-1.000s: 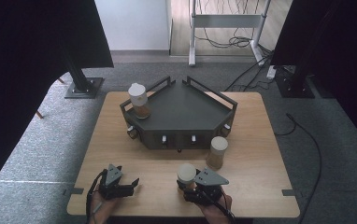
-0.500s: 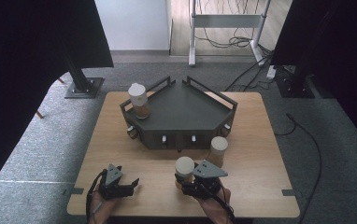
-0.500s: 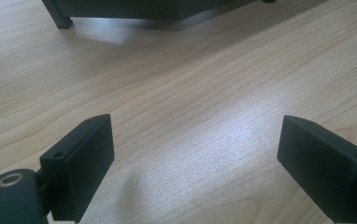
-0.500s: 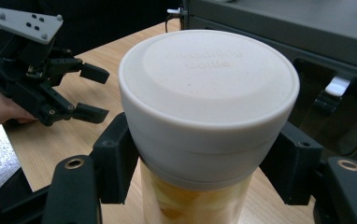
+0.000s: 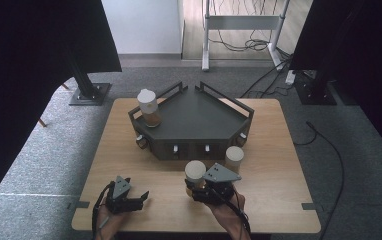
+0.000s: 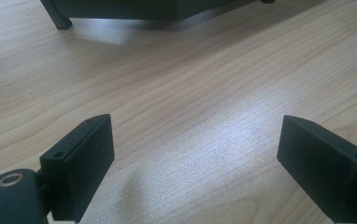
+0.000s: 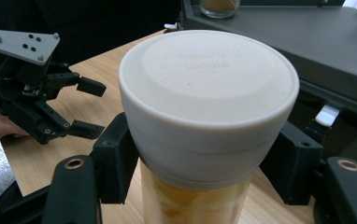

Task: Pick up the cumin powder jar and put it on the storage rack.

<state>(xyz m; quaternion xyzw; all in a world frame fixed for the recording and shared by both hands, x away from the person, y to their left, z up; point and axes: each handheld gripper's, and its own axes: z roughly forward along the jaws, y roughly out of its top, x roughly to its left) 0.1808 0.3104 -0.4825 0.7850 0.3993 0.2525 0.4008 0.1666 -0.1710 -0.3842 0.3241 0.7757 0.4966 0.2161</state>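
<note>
Near the front edge of the wooden table [image 5: 279,165], the right gripper [image 5: 202,192] clamps a jar [image 5: 195,172] with a cream lid, and against the frame a second ago the jar sits higher and a little to the left, no longer so close to the second jar [image 5: 234,157] standing by the dark tray [image 5: 199,117]. A third jar [image 5: 148,107] keeps its place on the tray's far left corner. The left gripper [image 5: 129,200] has not shifted; its jaws stand wide with nothing between them. From the right gripper view the held jar [image 7: 204,121] shows yellowish contents, possibly fruit pieces, and raised lettering too faint to read; the left gripper view shows bare wood grain [image 6: 190,93] between its pads.
</note>
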